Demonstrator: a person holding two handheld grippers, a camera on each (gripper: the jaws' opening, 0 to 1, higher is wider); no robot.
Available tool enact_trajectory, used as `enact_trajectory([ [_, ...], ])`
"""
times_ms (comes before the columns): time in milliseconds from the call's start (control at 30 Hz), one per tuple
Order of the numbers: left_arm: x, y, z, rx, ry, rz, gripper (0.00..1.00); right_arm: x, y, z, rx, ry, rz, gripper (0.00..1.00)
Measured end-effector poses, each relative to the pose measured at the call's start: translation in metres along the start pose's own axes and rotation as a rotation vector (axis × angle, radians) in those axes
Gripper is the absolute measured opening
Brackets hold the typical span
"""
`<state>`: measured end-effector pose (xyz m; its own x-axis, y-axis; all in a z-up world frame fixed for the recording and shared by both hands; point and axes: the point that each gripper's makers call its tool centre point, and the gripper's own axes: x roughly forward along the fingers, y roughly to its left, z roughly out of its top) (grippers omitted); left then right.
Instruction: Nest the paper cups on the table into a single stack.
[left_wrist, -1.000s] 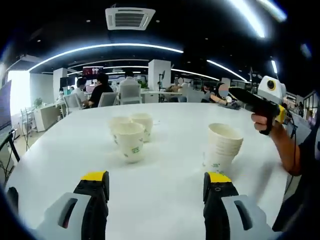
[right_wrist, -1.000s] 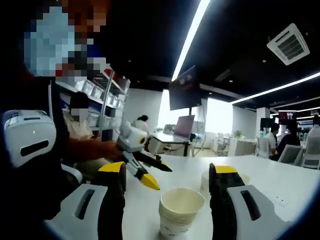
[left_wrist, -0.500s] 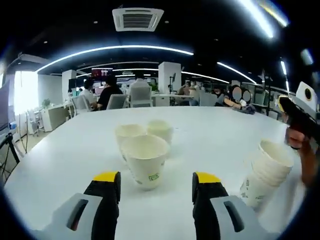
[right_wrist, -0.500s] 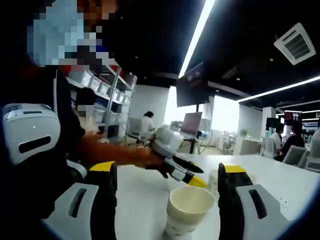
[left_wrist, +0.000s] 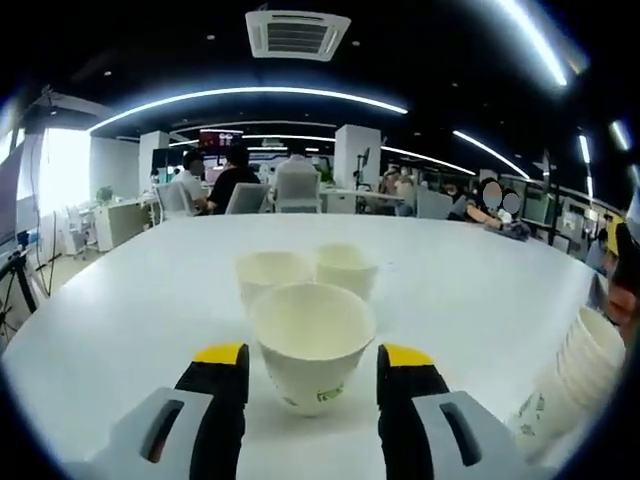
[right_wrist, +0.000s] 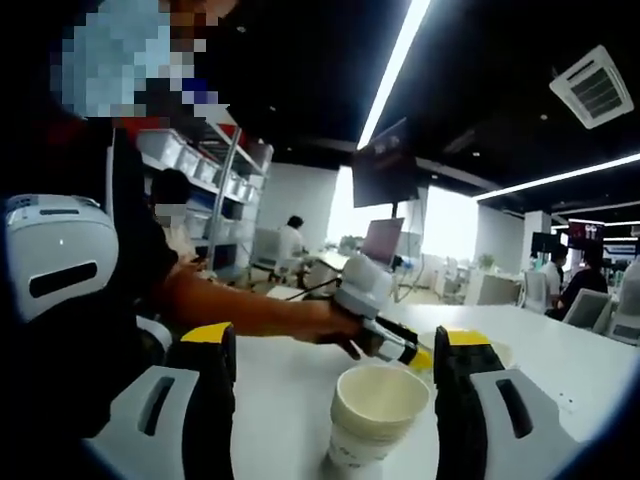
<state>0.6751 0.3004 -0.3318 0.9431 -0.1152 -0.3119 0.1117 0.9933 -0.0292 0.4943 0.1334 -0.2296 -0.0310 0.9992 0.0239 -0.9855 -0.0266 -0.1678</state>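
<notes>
On the white table (left_wrist: 120, 300) a single paper cup (left_wrist: 312, 345) with a green mark stands upright between the jaws of my left gripper (left_wrist: 312, 362), which is open with little gap at the rim. Two more loose cups (left_wrist: 272, 275) (left_wrist: 347, 268) stand just behind it. A nested stack of cups (left_wrist: 575, 385) is at the right edge of the left gripper view. In the right gripper view that stack (right_wrist: 378, 412) stands between the jaws of my open right gripper (right_wrist: 337, 345), apart from both. The left gripper (right_wrist: 415, 357) reaches in behind the stack, held by a person's arm.
The table's far half is bare and its rounded edge (left_wrist: 40, 330) curves along the left. Office desks, chairs and seated people fill the background. A person's torso and sleeve (right_wrist: 90, 300) crowd the left of the right gripper view.
My left gripper has moved forward, so the nearest cup now sits between its jaws, which have narrowed a little. In the right gripper view the left gripper has travelled rightwards behind the stack.
</notes>
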Motion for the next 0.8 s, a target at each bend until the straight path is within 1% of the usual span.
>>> enact_trajectory([
  [200, 0.001, 0.004, 0.000, 0.004, -0.014, 0.017, 0.45, 0.000, -0.001, -0.003, -0.001, 0.009, -0.005, 0.83],
  [400, 0.004, 0.007, 0.000, 0.002, -0.025, 0.022, 0.45, 0.000, -0.004, -0.008, 0.002, 0.026, -0.012, 0.81],
  [733, -0.004, 0.005, 0.002, 0.001, -0.033, 0.018, 0.44, 0.000, -0.006, -0.013, 0.003, 0.041, -0.022, 0.79],
  [767, -0.014, 0.003, 0.001, 0.000, -0.038, 0.021, 0.44, 0.000, -0.007, -0.013, 0.002, 0.042, -0.023, 0.79],
  [800, -0.016, 0.003, 0.002, 0.000, -0.041, 0.022, 0.44, 0.000, -0.007, -0.013, 0.003, 0.042, -0.024, 0.79],
])
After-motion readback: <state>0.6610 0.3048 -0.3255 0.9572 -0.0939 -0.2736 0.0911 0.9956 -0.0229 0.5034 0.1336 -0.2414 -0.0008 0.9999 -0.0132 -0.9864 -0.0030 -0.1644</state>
